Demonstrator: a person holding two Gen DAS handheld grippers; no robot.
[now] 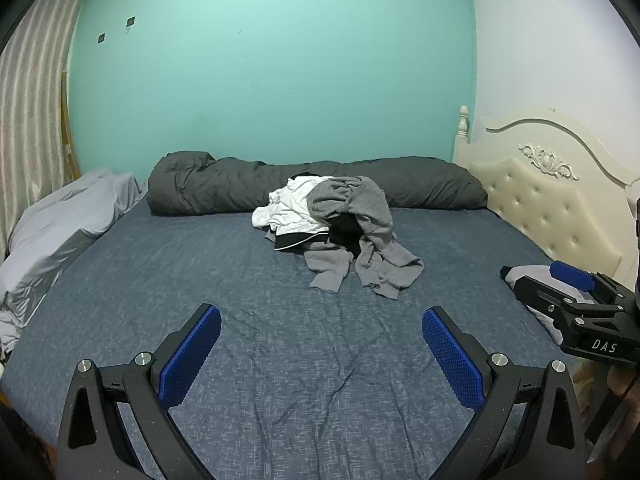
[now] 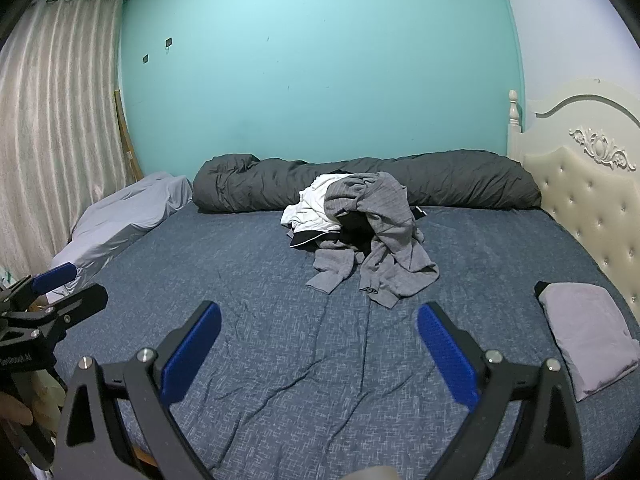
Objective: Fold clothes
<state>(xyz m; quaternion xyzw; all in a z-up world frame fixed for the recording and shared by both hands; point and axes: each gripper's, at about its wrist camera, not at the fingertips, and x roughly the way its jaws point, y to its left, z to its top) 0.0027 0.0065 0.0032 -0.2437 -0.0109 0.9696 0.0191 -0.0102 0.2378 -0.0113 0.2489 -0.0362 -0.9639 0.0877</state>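
Note:
A heap of clothes (image 1: 340, 224) lies in the middle of the blue bed sheet (image 1: 200, 272): grey garments on top and in front, a white one behind, something black underneath. The same clothes heap (image 2: 360, 232) shows in the right wrist view. A folded grey garment (image 2: 588, 336) rests at the bed's right side, partly hidden in the left wrist view by the right gripper. My left gripper (image 1: 321, 316) hovers open over bare sheet, well short of the heap. My right gripper (image 2: 319, 312) is likewise open and holds nothing.
A rolled dark grey duvet (image 1: 312, 184) lies along the far wall behind the heap. Light grey bedding (image 1: 68, 216) is bunched at the left edge. A cream tufted headboard (image 1: 552, 200) bounds the right side. A curtain (image 2: 56, 128) hangs at left.

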